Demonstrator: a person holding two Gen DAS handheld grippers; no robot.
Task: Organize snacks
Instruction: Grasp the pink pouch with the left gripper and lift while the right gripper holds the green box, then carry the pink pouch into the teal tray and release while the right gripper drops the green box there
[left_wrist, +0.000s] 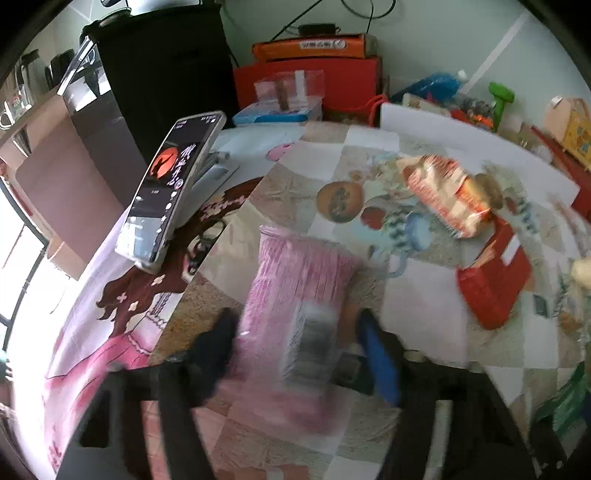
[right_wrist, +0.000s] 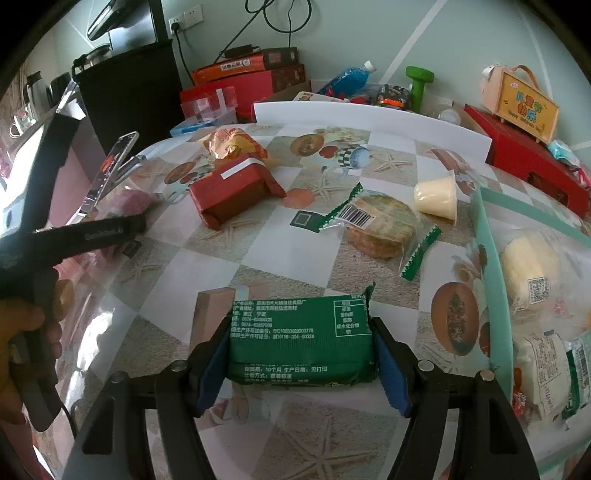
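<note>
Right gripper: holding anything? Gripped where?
Yes. The right gripper is shut on the green snack packet, fingers pressing its two short ends, left and right sides.

Patterned table (right_wrist: 295, 254) bears red box (right_wrist: 232, 192), wrapped cake (right_wrist: 380, 225), pudding cup (right_wrist: 437, 199).

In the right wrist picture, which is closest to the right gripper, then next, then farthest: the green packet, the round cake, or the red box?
1. green packet: between the right gripper fingers.
2. round cake: mid-table, slightly right.
3. red box: farther back, left.
</note>
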